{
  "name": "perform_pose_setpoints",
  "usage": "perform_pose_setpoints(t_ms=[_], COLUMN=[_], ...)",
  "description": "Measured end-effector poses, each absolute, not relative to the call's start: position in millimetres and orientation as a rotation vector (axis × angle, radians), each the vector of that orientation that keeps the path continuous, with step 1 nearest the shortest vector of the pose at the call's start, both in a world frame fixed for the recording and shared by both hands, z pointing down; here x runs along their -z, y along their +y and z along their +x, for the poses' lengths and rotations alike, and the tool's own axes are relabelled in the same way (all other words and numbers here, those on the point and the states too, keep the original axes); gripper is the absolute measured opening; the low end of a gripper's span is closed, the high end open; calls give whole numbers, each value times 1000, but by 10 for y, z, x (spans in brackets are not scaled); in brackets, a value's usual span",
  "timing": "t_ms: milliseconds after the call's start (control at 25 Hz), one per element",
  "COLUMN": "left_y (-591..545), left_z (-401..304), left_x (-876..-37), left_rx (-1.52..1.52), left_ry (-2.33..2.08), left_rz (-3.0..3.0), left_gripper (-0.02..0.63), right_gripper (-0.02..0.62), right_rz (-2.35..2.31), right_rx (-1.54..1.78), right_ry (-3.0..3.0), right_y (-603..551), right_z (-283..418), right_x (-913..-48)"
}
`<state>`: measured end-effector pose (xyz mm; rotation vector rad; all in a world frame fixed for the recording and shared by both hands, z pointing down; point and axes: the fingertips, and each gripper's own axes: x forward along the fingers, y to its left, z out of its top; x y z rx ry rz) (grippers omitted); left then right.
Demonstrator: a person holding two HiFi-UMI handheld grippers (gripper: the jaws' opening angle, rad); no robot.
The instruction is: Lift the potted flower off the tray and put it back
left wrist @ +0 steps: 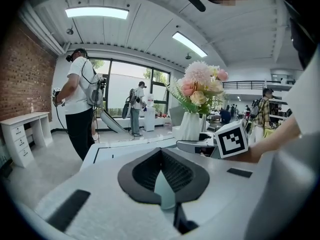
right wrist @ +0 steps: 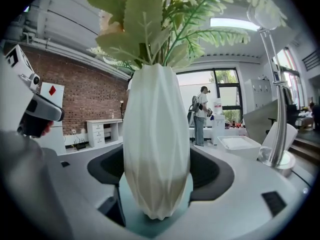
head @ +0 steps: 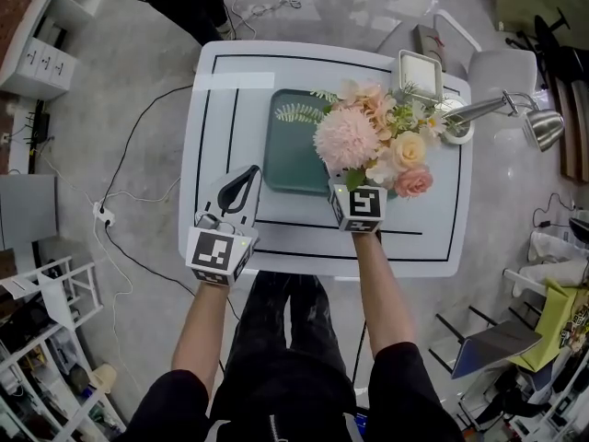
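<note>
Looking down, head view: a white table with black border lines carries a teal tray at its centre. The potted flower (pink and peach blooms, green fern) stands over the tray's right part. The right gripper reaches in under the blooms, with its marker cube facing up. The left gripper lies beside the tray's near-left corner, well apart from the flower. A desk lamp and a white dish stand at the table's far right.

Left gripper view: the left gripper's dark ribbed pads meet at their tips, with nothing between them. The potted flower stands ahead to the right, and the right gripper is at its foot. A person in a white shirt stands by a brick wall.

Right gripper view: the right gripper's jaws stand wide, one pad against each side of the potted flower's white faceted vase, clamped on it. The vase is upright, with its base directly over the tray. The base appears to be at the tray's surface, but whether it touches cannot be told. The desk lamp and white dish stand to the right.
</note>
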<state>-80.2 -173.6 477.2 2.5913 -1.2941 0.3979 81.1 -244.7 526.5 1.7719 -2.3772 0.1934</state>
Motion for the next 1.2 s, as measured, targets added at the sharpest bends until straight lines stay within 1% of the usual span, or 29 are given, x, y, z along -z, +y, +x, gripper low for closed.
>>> perform_pose_setpoints(t_ms=[600, 840, 1040, 1080, 1120, 1200], left_y=[-1654, -1512, -1336, -1304, -1278, -1219], left_z=[-862, -765, -656, -610, -560, -452], left_x=[-4672, -4674, -4654, -4627, -4594, -4517], left_rx=[-384, -387, -410, -407, -401, -378], left_ry=[-1316, -1270, -1224, -1218, -1213, -1203], left_rz=[2579, 2605, 2626, 2633, 2641, 2649], left_gripper=[5, 5, 5, 5, 5, 5], right_gripper=[374, 374, 371, 354, 280, 105], right_rz=[1774, 1809, 1816, 1808, 1805, 1812], right_rx=[-314, -337, -365, -368, -361, -339], right_ry=[-2303, -2218, -2184, -2183, -2176, -2150], right_y=[-2272, -1856, -1418, -1330, -1243, -1059], right_z=[856, 950, 1094, 1113, 1138, 1180], right_x=[-5408, -5406, -5132, -5049, -4957, -4769])
